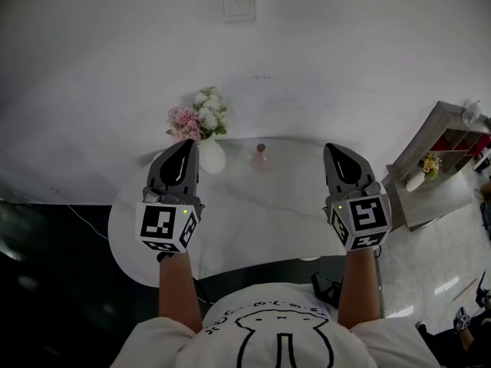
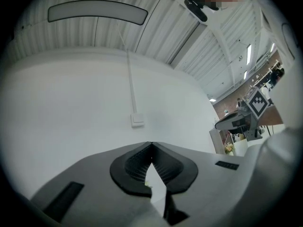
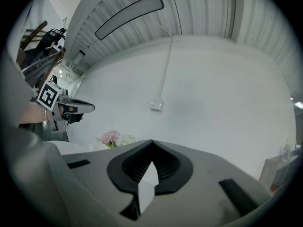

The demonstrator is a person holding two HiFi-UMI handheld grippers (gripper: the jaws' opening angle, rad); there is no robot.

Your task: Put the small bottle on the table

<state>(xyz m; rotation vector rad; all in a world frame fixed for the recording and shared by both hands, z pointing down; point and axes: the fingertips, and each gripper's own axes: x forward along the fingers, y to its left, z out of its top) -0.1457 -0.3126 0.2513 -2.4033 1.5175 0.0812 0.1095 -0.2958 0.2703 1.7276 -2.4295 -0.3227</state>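
A small pinkish bottle with a dark cap stands upright at the far side of the round glass table. My left gripper hovers over the table's left part, to the left of the bottle and apart from it. Its jaws meet at the tip with nothing between them. On the other side of the bottle, also apart from it, my right gripper is held over the table's right part. It is shut and empty too. Neither gripper view shows the bottle.
A white vase with pink and white flowers stands just beyond the left gripper's tip. A grey shelf unit with a small vase is on the floor at right. A white wall with a switch rises behind the table.
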